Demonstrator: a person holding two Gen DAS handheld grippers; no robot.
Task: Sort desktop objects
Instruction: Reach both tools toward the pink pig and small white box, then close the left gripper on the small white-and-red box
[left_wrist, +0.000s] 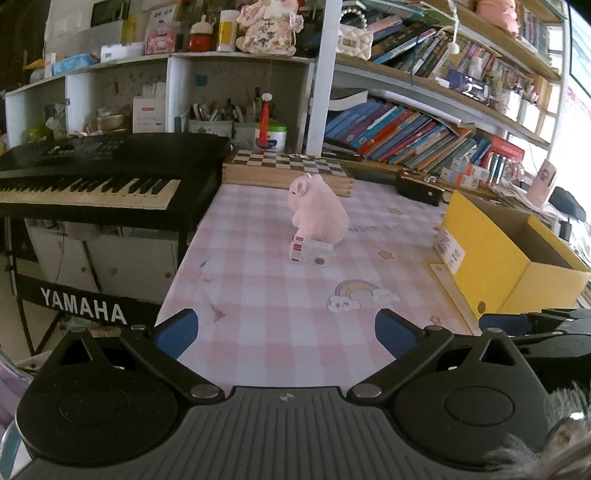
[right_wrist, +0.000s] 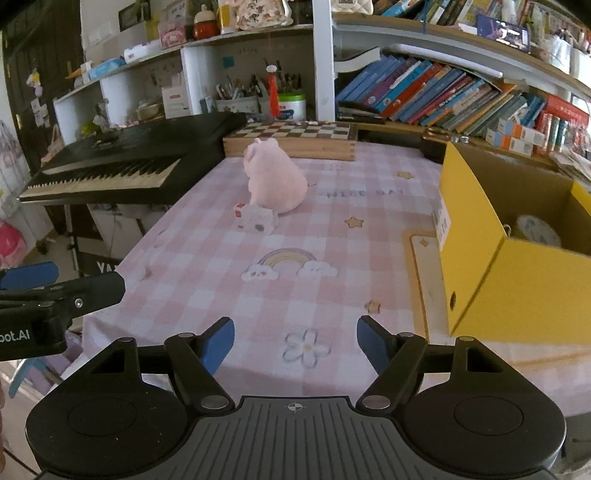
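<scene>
The worktop (left_wrist: 280, 295) is covered by a pink-and-white checked cloth printed with a rainbow, stars and a flower. At its far edge lies a wooden chessboard box (left_wrist: 288, 168), and beyond that stand white shelves crowded with pen holders, jars and rows of leaning books (left_wrist: 399, 133). A black Yamaha keyboard (left_wrist: 99, 177) on its stand sits just beside the worktop's left edge. On the right side of the worktop stands an open yellow cardboard box (right_wrist: 491, 236); the right wrist view shows a round pale object lying inside it.

Near the middle of the worktop sits a pink plush pig (left_wrist: 317, 210), upright and turned toward the far-left. A small white carton with red markings (left_wrist: 308, 251) lies touching the pig's near side. Both are well apart from the 2 grippers, far ahead of them and slightly left of the right gripper's line.

The left gripper (left_wrist: 286, 332) hovers above the near edge of the worktop with its blue-padded fingers (left_wrist: 177, 332) spread wide and nothing between them. The right gripper (right_wrist: 295, 341) hangs over the near edge as well, level and pointing toward the far shelves, its blue pads likewise spread apart and empty. The 2 grippers are side by side, each one showing at the edge of the other's view.
</scene>
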